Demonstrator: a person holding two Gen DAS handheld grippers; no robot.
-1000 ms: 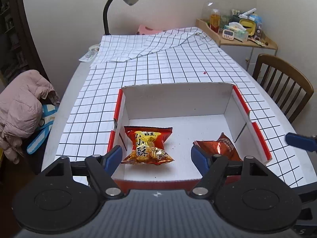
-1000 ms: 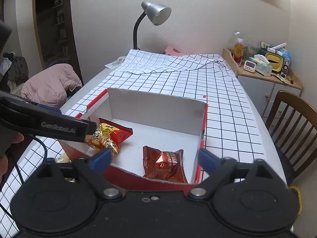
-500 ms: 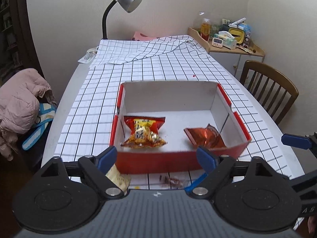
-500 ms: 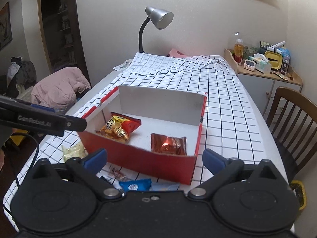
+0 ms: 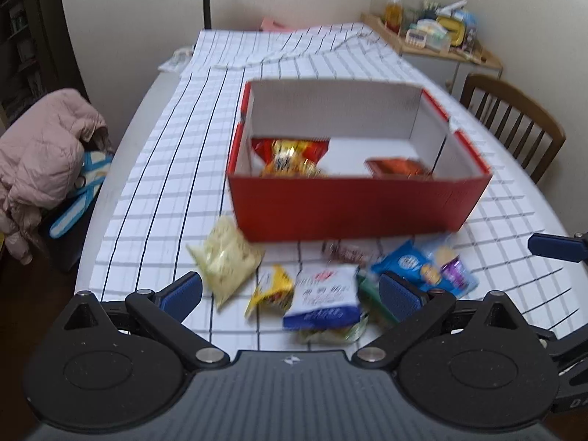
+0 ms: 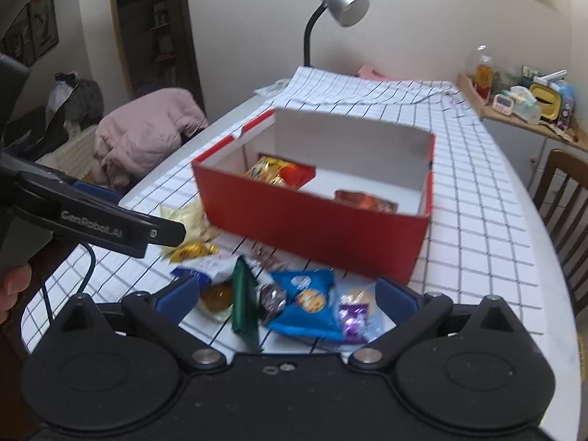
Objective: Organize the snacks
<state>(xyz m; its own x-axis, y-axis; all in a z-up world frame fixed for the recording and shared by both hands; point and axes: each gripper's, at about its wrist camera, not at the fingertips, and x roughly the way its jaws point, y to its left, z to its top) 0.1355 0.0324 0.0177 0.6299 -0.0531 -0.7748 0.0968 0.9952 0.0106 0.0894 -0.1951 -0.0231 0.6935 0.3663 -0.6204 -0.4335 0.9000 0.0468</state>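
Opening at the left gripper point(image 5: 290, 286) — fingers spread wide, pinching nothing, only hanging above the white-and-blue packet point(image 5: 323, 297) in front of the red box point(image 5: 349, 205). Same at the right gripper point(image 6: 286, 290): spread wide and empty, above the blue packet point(image 6: 305, 301) and the green packet point(image 6: 244, 301), also in front of the red box.

Scattered loose on the checked cloth point(image 5: 165, 183) in front of the red box: a pale yellow packet point(image 5: 226, 261) near its left corner, a small yellow packet point(image 5: 270, 290) beside the white-and-blue one, a purple-wrapped sweet point(image 6: 352, 316) toward its right corner. Inside the red box: an orange-and-red bag point(image 5: 290, 154) at the left and a brown-red bag point(image 5: 398, 167) at the right.

Probably about to pick from this heap. May easily catch two packets in one closing, because of how closely they lie in front of the red box, some seeming to overlap; hard to tell exactly which, with this blur. May crush brittle contents if closed too hard, or lose a smooth foil packet if closed too softly. May also bump one gripper against the other, both hanging side by side over the same small heap. Finally, may strike the front wall of the red box when lifting a packet over it too low — and so push the light box away across the cloth.
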